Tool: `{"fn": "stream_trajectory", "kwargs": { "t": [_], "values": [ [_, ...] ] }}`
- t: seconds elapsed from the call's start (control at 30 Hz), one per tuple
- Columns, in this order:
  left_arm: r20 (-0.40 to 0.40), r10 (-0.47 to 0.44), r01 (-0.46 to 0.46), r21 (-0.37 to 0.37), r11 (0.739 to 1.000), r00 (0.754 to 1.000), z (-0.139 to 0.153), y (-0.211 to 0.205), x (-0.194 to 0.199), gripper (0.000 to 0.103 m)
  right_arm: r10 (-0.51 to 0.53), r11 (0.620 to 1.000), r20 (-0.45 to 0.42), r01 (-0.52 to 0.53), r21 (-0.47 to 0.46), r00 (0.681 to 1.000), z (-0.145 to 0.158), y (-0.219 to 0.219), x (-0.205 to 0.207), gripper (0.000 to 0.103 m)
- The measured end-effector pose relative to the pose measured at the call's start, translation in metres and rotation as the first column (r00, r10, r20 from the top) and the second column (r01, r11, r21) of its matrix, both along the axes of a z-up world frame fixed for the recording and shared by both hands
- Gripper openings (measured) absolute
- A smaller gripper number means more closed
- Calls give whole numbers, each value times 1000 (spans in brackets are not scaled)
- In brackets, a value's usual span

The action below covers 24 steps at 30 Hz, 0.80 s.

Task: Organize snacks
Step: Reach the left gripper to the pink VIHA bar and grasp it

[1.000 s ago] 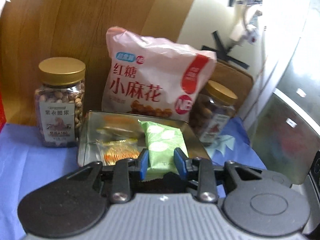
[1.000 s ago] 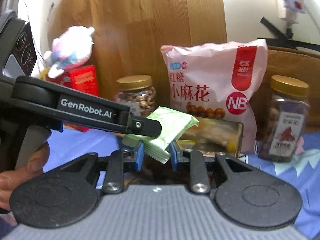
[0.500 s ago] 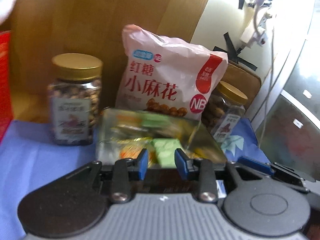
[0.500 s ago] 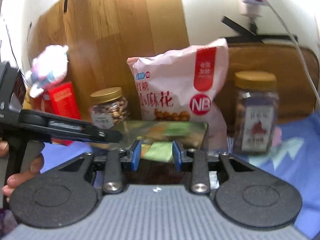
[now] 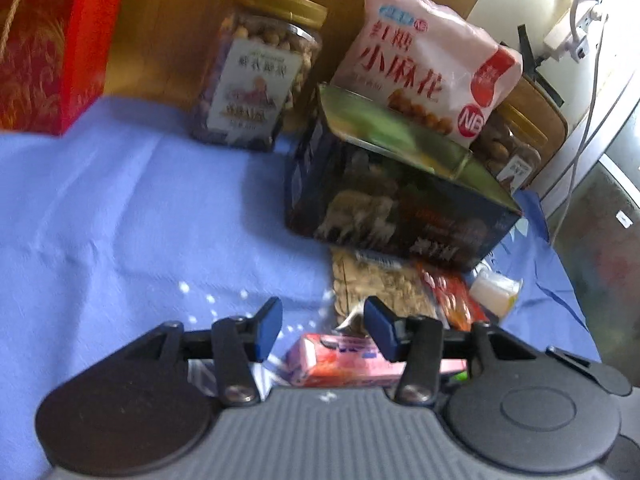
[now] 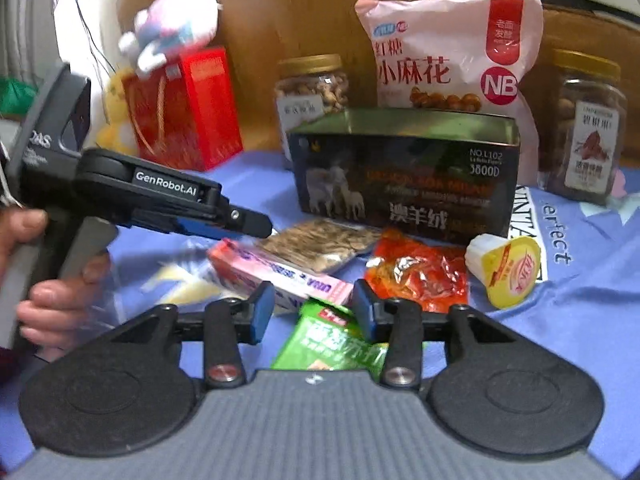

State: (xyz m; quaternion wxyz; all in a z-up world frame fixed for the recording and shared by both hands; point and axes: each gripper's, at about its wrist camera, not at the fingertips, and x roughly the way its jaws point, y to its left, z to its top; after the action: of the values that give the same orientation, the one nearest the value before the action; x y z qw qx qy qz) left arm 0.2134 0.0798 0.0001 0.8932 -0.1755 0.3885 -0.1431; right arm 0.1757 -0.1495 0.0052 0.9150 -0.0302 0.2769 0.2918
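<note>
1. Left gripper (image 5: 324, 330), lower centre of its own view: jaws opening, nothing pressed between the blue pads. A pink box (image 5: 352, 360) lies under and just past the fingertips; contact not clear.
2. Right gripper (image 6: 312, 312), lower centre of its view: jaws opening, empty. A green packet (image 6: 332, 344) lies flat on the blue cloth (image 6: 580, 320) directly below the gap, not gripped.
3. Dark tin (image 6: 404, 176), open-topped, stands mid-frame in the right view on the cloth.
4. Loose snacks lie in front of the tin: seed packet (image 6: 320, 244), red-orange packet (image 6: 416, 272), jelly cup (image 6: 504, 270) tipped on its side at centre right.
5. Behind the tin, against the wooden panel: pink snack bag (image 6: 448, 52) upright, a gold-lidded nut jar (image 6: 312, 88) to its left, a second jar (image 6: 584, 128) at far right.
6. Red gift bag (image 6: 184, 108) at upper left, plush toy (image 6: 176, 28) on top of it.
7. A hand (image 6: 52, 280) at left edge holds the left gripper's handle.
</note>
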Motion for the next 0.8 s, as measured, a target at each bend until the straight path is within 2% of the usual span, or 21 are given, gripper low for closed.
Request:
{"fn": "stream_trajectory", "kwargs": {
  "t": [0.07,0.17,0.23,0.3,0.37,0.5,0.57,0.67,0.8],
  "values": [
    [1,-16,16,0,1000,1000,0,-6,-6,44,-23,1000,-46,23,-11,999,-8,-1,9,47],
    [-19,-16,15,-39,999,1000,-1,-7,-20,44,-14,1000,-41,14,1,999,-8,-6,3,47],
    [-26,-5,3,-44,999,1000,1,-10,-36,45,-4,1000,-13,4,-18,1000,-5,-5,-11,49],
    [2,4,-4,-42,999,1000,3,-9,-56,46,25,999,26,-24,-36,999,-5,-3,-28,49],
    [4,10,-9,-59,998,1000,4,-5,-66,46,32,999,34,-31,-18,999,-3,-4,-38,49],
    [1,59,-59,-90,994,998,9,11,-80,46,55,998,68,-58,34,996,5,3,-44,49],
    [33,95,-92,-74,993,995,16,18,-88,46,72,997,99,-75,32,993,8,15,-46,49],
    [67,154,-151,-41,988,986,20,30,-97,46,116,993,66,-116,1,991,4,36,-43,50],
    [11,188,-186,-73,980,982,7,53,-101,46,103,994,97,-99,-52,990,-1,36,-60,49]
  ]
}}
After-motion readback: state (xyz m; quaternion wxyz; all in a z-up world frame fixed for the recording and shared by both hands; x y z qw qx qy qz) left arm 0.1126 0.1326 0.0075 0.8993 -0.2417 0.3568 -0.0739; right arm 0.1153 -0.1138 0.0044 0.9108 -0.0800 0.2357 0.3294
